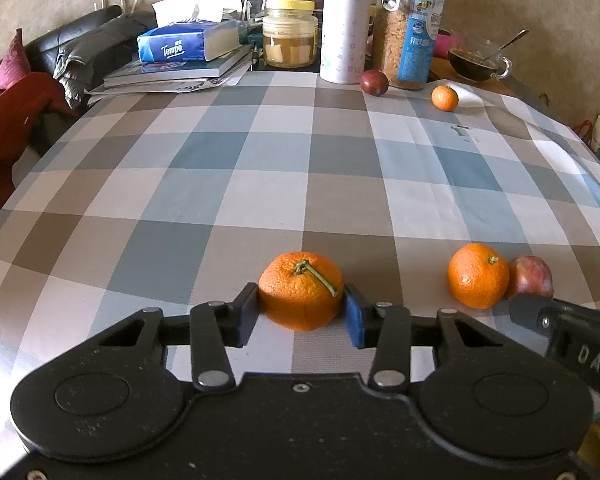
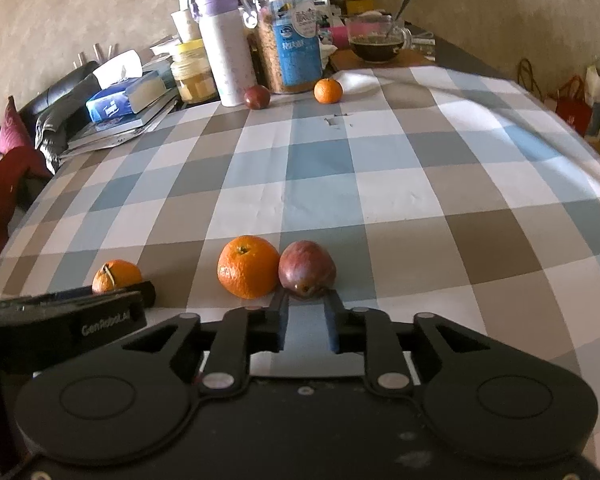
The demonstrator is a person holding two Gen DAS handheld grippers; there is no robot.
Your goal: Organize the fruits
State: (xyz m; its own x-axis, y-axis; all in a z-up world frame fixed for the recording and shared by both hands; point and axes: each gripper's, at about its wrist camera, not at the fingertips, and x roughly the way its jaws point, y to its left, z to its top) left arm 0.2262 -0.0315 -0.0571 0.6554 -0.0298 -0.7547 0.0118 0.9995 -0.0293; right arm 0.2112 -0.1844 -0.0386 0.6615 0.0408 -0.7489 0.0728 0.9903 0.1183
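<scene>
Now the left gripper has its fingers pinching the stemmed orange on the tabletop. The right gripper has its fingers slightly spread, just short of the reddish fruit, gripping nothing. Next, probably lift the orange toward the others.

The left gripper, a black two-finger tool with blue pads, points downward at a slant toward the surface, its pads pressed on either side of a stemmed orange mandarin. The right gripper, of the same black build, tilts down likewise; its jaws stand narrowly apart, empty, with their tips just short of a dark red-purple fruit. The two grippers sit side by side, close together.
</scene>
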